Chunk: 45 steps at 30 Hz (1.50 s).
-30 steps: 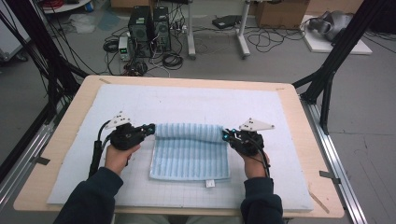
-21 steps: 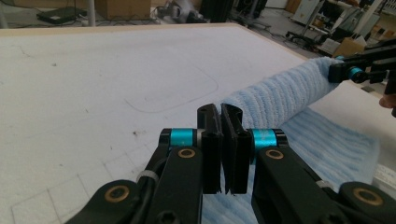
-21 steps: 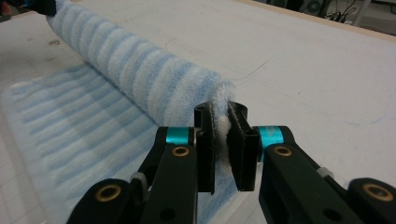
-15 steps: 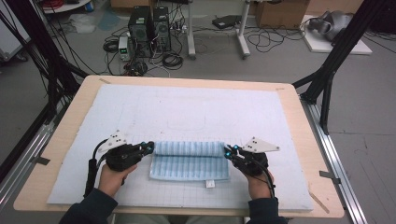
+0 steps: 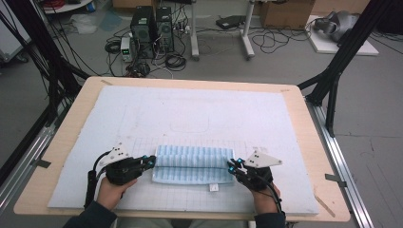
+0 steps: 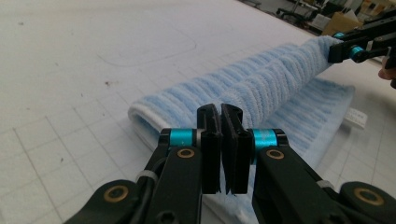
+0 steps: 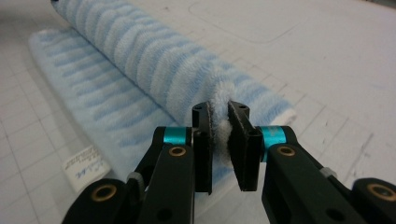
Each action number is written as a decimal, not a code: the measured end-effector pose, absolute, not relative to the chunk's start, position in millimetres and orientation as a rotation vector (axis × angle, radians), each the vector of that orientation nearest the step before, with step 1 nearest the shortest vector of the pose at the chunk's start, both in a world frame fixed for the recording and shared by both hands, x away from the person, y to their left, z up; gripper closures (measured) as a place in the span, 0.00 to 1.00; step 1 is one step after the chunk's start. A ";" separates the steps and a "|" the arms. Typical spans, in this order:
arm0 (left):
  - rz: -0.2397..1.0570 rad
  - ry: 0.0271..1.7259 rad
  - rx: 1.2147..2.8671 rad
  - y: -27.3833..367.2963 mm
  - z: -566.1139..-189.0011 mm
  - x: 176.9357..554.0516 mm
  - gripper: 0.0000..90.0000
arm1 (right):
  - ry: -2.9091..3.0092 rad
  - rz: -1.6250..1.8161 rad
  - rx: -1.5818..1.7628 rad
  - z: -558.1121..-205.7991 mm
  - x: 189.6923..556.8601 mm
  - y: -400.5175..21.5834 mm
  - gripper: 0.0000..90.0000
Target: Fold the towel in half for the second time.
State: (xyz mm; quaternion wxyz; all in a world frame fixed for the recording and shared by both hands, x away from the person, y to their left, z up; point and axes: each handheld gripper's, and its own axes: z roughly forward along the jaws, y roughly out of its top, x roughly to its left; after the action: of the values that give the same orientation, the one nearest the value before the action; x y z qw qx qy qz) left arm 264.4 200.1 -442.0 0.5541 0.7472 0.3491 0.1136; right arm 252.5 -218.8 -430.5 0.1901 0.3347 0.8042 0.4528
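A light blue striped towel (image 5: 192, 164) lies folded over on the white mat near the front edge, its upper layer raised in a soft roll (image 6: 261, 88) between the two grippers. My left gripper (image 5: 151, 161) is at the towel's left end, its jaws (image 6: 220, 112) shut on the fabric edge. At the right end my right gripper (image 5: 231, 165) pinches white towel fabric (image 7: 140, 56) between its pads (image 7: 219, 109); its jaws have just been opening slightly, and the fabric still fills the gap. A white label (image 5: 214, 187) sticks out from the towel's near edge.
The white gridded mat (image 5: 190, 109) covers most of the wooden table (image 5: 304, 118). Black frame posts (image 5: 332, 80) stand at the table's sides. Computers and cables (image 5: 152, 28) sit on the floor beyond the far edge.
Both hands have come nearer to the front edge and lower, drawing the towel's upper layer with them. The towel now looks narrower front to back.
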 end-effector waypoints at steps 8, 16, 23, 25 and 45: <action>0.251 0.818 1.785 203.2 -446.8 253.6 0.95 | 2.262 1.289 0.977 -441.6 239.7 -227.5 0.89; 0.203 0.836 1.764 205.1 -447.6 247.1 0.68 | 2.260 1.264 0.959 -441.6 227.4 -231.9 0.78; 0.219 0.869 1.705 211.1 -442.9 250.1 0.54 | 2.175 1.269 1.036 -435.7 219.4 -245.4 0.62; 0.218 0.873 1.694 209.5 -442.4 252.4 0.55 | 2.158 1.273 1.056 -435.3 222.9 -244.8 0.61; 0.210 0.864 1.830 195.9 -442.5 246.7 0.98 | 2.269 1.235 1.008 -433.8 232.3 -215.0 0.95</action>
State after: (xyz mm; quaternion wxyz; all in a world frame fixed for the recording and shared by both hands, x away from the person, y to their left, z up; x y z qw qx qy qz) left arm 246.7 195.9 -442.5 0.5257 0.7651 0.3614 0.0876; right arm 232.3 -215.0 -433.8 0.1833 0.3574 0.8044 0.4377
